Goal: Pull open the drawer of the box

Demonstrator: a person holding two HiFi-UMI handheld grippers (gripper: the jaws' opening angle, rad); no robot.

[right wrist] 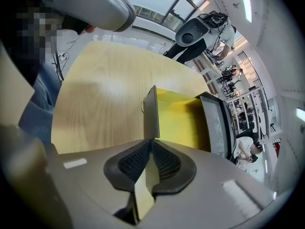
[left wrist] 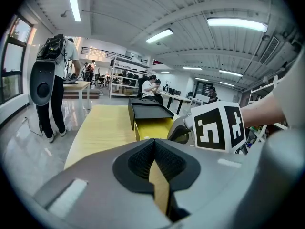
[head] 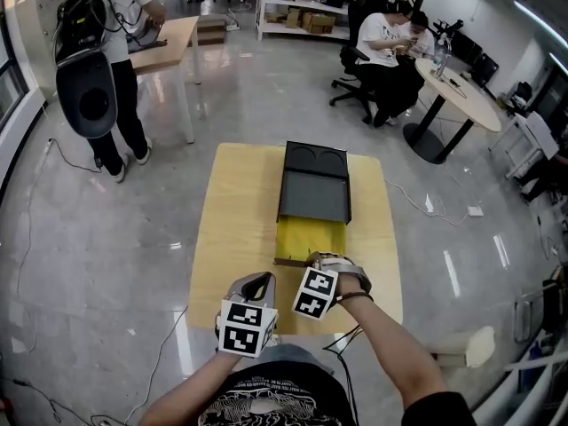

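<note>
- Busy room around the job: someone with a big backpack (head: 89, 56) stands at a desk off to the far left. Two people sit at a round table (head: 461, 89) far right, shelves (head: 306, 11) line the back, and a cable (head: 424, 204) trails over the shiny grey floor.
- Nothing's in the way on the table (head: 232, 229) itself. It's pale wood-grain, and the box (head: 315, 183) sits in the middle toward the far side.
- The box is flat, black and matte, with two round dips in its lid. Its drawer (head: 306, 238) sticks out toward the person, bright yellow inside.
- The drawer front (right wrist: 151, 112) is a thin dark panel, seen edge-on in the right gripper view.
- Right gripper (right wrist: 151, 144): jaws pinched onto the top edge of that panel, ribbed black pads on either side of it. In the head view it (head: 312, 260) sits right at the near end of the drawer.
- Left gripper (left wrist: 153, 146): jaws closed on each other with nothing in them. It's just beside the right one, over the near part of the table (head: 260, 280), clear of the box.
- Both grey plastic grippers carry a black-and-white marker cube (head: 315, 293).
</note>
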